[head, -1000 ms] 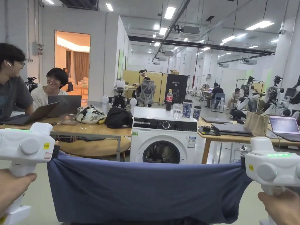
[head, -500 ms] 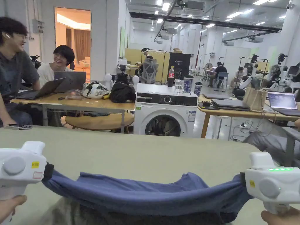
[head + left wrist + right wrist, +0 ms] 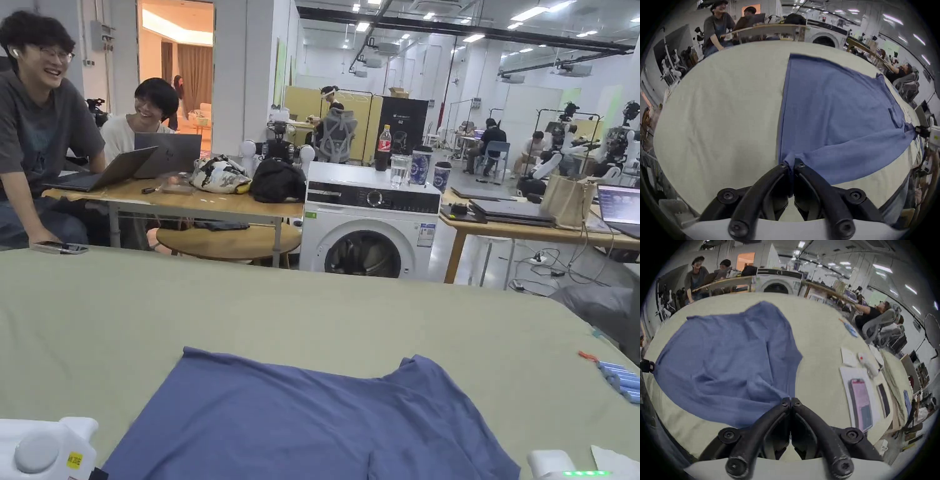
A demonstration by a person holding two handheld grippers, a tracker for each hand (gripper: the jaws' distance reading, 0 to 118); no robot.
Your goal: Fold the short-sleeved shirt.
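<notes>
The blue shirt (image 3: 312, 425) lies spread on a pale green table (image 3: 312, 312), its far edge running across the middle of the head view and its near part reaching toward the person holding the tools. In the left gripper view the cloth (image 3: 843, 113) stretches flat away from the jaws, one straight side edge running up from them, with a small pocket-like patch near its far right side. The left gripper (image 3: 791, 164) has its jaws pressed together on a bunched corner of the shirt. In the right gripper view the shirt (image 3: 724, 361) is more rumpled, with soft folds running toward the near corner, and the right gripper (image 3: 790, 400) pinches that corner between its closed jaws. Each gripper also shows small at the edge of the other's view, holding the opposite corner, so the near edge is held between the two. On the table to the right of the shirt lie a phone (image 3: 860, 404) on a sheet of paper (image 3: 849, 374), and some blue pens (image 3: 619, 378) near the table's right edge. Beyond the table stand a washing machine (image 3: 369, 225) and a wooden desk (image 3: 206, 203) where two people (image 3: 94, 131) sit with laptops.
</notes>
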